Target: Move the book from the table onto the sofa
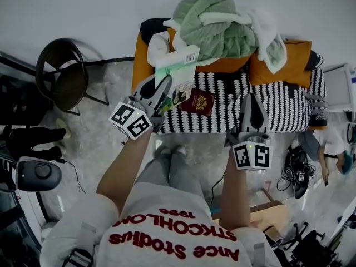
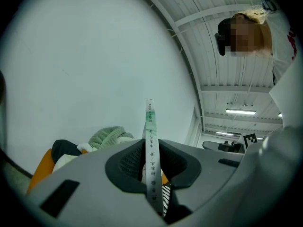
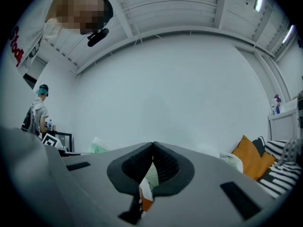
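Blankets (image 1: pixel 214 26) lie along the sofa's (image 1: pixel 278 110) back edge, a booklet (image 1: pixel 198 102) near its front left corner. The book (image 1: pixel 178 71) is above that corner; a chair (image 1: pixel 62 74) stands left of the sofa.

On the sofa (image 1: pixel 267 113), a heaped blanket (image 1: pixel 214 26) hides most of the back cushions (image 1: pixel 281 60). Over the sofa's left end, the book (image 1: pixel 179 71) loses its lower edge behind the left gripper (image 1: pixel 161 96), and its cover print is too small to read. It also hides part of a dark red booklet (image 1: pixel 200 103) on the sofa.
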Motion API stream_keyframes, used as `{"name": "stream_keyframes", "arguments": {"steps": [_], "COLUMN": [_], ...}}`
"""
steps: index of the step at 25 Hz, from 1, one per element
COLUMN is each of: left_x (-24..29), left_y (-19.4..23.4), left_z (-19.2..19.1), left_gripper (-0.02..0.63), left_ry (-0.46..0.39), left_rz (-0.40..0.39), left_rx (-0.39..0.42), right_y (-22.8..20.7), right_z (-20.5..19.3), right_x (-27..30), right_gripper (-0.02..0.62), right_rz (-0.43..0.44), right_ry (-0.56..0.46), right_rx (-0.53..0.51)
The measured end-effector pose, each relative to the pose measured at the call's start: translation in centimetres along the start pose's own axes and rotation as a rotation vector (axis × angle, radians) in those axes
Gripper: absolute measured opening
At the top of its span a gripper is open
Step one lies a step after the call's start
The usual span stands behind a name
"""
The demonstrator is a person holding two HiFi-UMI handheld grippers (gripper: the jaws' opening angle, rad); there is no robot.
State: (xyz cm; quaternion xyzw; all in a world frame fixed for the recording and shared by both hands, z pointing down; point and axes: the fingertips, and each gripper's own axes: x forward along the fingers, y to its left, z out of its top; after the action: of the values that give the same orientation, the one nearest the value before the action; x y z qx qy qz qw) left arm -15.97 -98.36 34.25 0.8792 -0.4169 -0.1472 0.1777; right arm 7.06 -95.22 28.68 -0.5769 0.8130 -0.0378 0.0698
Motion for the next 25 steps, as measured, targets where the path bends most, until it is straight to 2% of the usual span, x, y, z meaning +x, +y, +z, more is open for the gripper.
{"name": "stream_keyframes", "arguments": {"steps": [15, 25], "left_x": [4.8, 6.7], "left_y": [3.0, 5.5], "left_z": [-10.2, -17.3], "left_gripper": [0.072, 0.072], "left_ry": [0.087, 0.171], "left_rz": [0.017, 0.049], "left_rx": [-0.087, -0.097], "right_y": [-5.4, -8.6], "right_z": [-7.5, -12.9], "right_x": [3.3, 5.6], "right_gripper": [0.027, 0.027], "right_rz": [-0.01, -0.035], "right_ry": [0.06, 0.091], "right_rx": [0.059, 0.105]}}
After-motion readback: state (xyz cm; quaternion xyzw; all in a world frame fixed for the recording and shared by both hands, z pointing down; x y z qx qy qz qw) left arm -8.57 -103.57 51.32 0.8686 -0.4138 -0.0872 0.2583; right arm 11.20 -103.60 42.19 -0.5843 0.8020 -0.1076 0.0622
